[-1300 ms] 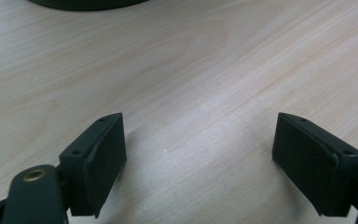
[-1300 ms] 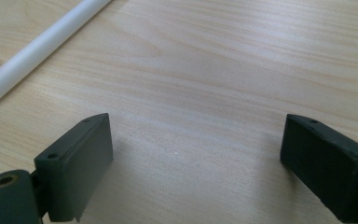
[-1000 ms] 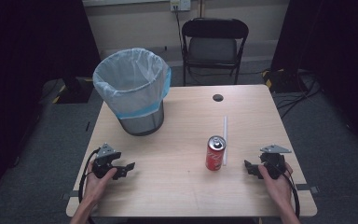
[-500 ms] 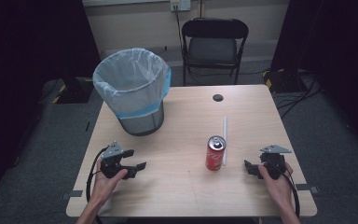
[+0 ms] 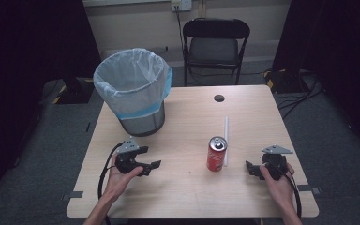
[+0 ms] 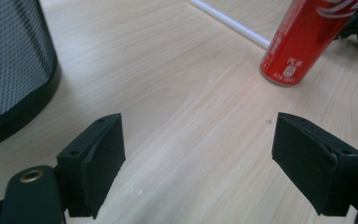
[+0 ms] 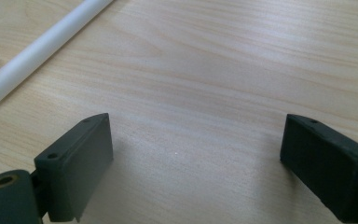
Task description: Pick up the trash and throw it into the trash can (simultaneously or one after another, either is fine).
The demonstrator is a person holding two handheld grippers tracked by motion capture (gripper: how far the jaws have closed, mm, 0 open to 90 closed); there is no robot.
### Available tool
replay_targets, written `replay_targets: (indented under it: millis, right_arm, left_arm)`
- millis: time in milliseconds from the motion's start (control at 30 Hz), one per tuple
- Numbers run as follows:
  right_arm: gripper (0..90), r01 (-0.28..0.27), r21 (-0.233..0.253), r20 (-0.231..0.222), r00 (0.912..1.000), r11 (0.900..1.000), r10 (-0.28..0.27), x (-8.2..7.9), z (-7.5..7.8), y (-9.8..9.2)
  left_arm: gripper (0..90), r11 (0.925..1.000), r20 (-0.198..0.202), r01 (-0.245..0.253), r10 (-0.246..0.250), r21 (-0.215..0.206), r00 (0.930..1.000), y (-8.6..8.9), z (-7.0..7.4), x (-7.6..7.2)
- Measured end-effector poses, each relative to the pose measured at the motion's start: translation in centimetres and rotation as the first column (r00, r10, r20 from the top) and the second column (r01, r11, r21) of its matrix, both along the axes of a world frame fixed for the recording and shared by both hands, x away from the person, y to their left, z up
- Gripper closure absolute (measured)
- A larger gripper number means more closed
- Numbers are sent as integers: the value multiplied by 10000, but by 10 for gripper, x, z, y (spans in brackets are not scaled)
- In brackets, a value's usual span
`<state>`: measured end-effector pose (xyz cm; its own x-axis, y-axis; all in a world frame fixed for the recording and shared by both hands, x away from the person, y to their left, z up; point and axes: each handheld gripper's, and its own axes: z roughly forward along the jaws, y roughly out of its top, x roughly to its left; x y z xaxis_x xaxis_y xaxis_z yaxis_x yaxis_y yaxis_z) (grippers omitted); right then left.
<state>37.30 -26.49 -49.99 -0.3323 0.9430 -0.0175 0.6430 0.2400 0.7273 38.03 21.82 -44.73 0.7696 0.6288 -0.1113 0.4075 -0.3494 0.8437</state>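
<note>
A: At the near edge of the pale wood surface, what lies closest?

B: Two forearms come in from the bottom. The left tool and the right tool are both low over the wood, near the front edge and well apart from each other.

A: And beyond them?

B: A red can stands upright between the two, nearer the right tool, with a white tube lying flat just beside it and running away from the person. Farther back on the left stands a mesh bin lined with a pale bag. Past the surface there is grey floor, a black folding chair and a light wall.

A: What has changed since the earlier picture?

B: The left tool has slid inward, toward the can. The right one has stayed put.

A: How are the hands posed?

B: Each grips its tool from behind, pointing inward. Both sets of jaws stand wide apart, with nothing between them but bare wood.
</note>
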Motion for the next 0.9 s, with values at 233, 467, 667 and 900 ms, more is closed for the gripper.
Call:
replay_targets:
  millis: [233,467,667,900]
  right_arm:
    - [84,-1,-1,2,10000,10000,1,0,0,0]
    - [84,-3,-2,3,10000,10000,3,0,0,0]
    - [85,-1,0,2,10000,10000,1,0,0,0]
    - [85,-4,-3,4,10000,10000,4,0,0,0]
  left_arm:
    - [170,9998,162,141,-138,-140,9998,-21,2,3]
    - [175,9994,298,330,-327,-97,9990,-39,9,3]
    - [176,9958,379,642,-618,-649,9974,-64,13,4]
    - [176,9915,336,1210,-1195,-484,9923,-96,13,7]
